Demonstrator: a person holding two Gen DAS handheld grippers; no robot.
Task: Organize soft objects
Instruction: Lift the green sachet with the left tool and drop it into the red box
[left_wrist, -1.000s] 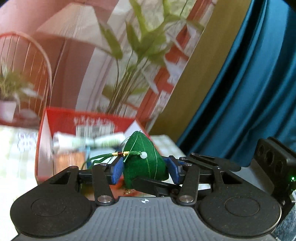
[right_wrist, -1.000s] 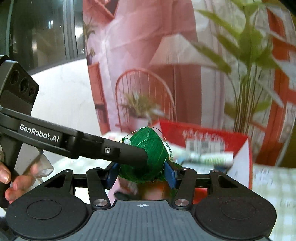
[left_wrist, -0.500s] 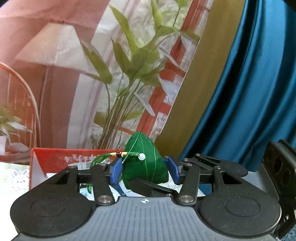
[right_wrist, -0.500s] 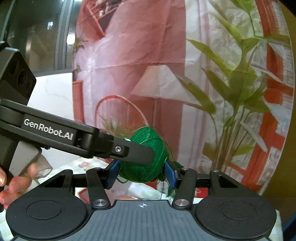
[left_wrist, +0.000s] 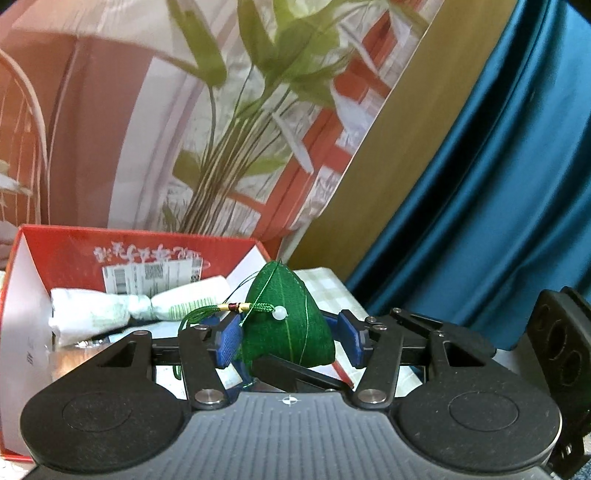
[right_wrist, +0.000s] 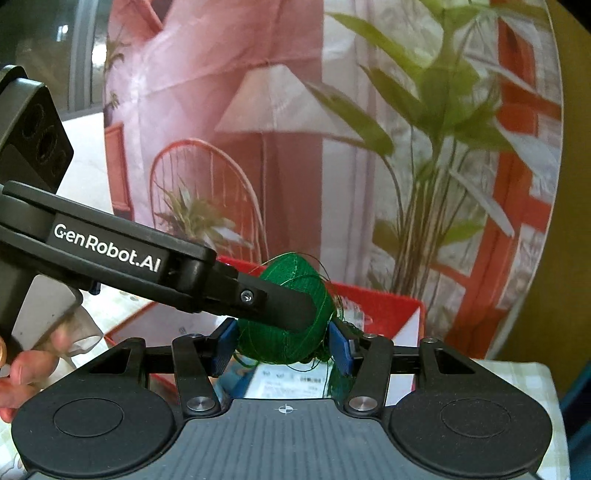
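A green pyramid-shaped sachet (left_wrist: 291, 325) with a white bead and a tasselled cord hangs in the air between both grippers. In the right wrist view the sachet (right_wrist: 295, 343) sits between the blue pads of my right gripper (right_wrist: 282, 347), which press on its two sides. My left gripper (left_wrist: 288, 338) straddles it crosswise. Its left pad lies against the cloth and its right pad stands a sliver off. One black left finger (right_wrist: 277, 306) crosses the sachet's front, and a right finger (left_wrist: 295, 373) passes under it. Just beyond stands an open red box (left_wrist: 48, 254).
Inside the red box (right_wrist: 388, 306) lies a white and green wrapped packet (left_wrist: 110, 314). A printed backdrop (right_wrist: 277, 110) with a lamp and a plant rises behind it, a teal curtain (left_wrist: 498, 221) hangs at the right. A hand (right_wrist: 22, 373) holds the left gripper's handle. Checked cloth (right_wrist: 517, 373) covers the table.
Both views have tipped down and the red box has come back into sight close ahead. The sachet has stayed between both grippers. The left pads stand slightly wider.
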